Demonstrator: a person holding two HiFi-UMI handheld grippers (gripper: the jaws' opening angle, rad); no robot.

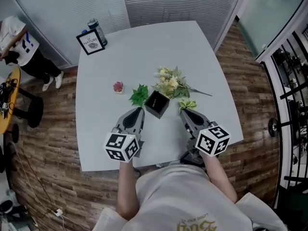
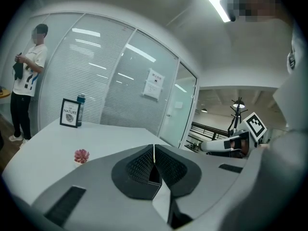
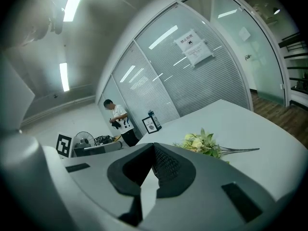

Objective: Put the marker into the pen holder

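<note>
A black square pen holder (image 1: 157,103) stands in the middle of the white table (image 1: 144,52), between my two grippers. No marker shows in any view. My left gripper (image 1: 140,110) rests on the table just left of the holder, next to a green leaf (image 1: 140,95), and its jaws are shut with nothing seen between them (image 2: 154,154). Just right of the holder lies my right gripper (image 1: 185,112), likewise shut and empty (image 3: 154,150). Both gripper views look up over the table, and the holder is hidden in them.
A bouquet of pale flowers (image 1: 173,83) lies behind the holder. A small pink potted plant (image 1: 118,86) sits to the left. A framed sign (image 1: 91,42) and a bottle (image 1: 97,31) stand at the far left corner. A person (image 1: 19,47) stands beyond the table.
</note>
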